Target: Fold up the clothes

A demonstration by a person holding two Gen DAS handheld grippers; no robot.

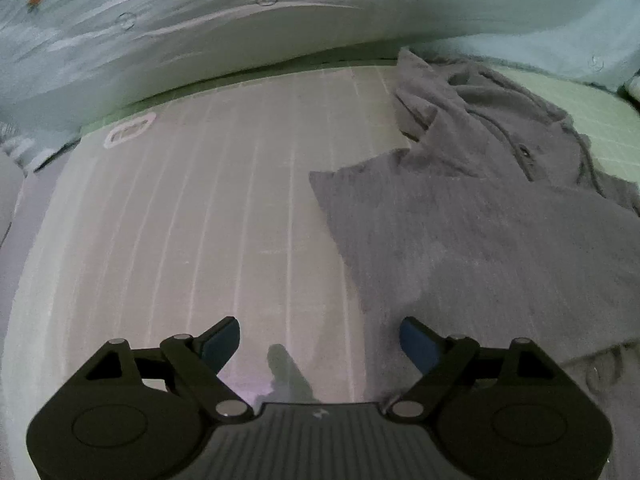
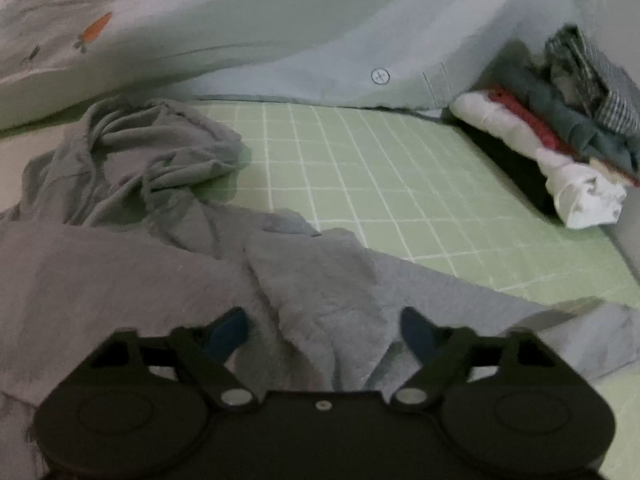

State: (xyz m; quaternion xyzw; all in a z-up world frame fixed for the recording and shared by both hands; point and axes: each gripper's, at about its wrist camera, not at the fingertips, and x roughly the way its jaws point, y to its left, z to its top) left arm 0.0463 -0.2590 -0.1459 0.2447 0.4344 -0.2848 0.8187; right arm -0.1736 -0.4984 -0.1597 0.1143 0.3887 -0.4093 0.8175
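Checked sheet [image 1: 224, 216] under parted left tongs [image 1: 320, 344]

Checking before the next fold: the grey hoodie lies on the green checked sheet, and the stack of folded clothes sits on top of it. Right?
Not quite. The hoodie does lie on the sheet, but the stack sits apart at the sheet's far right edge, as the right wrist view shows.
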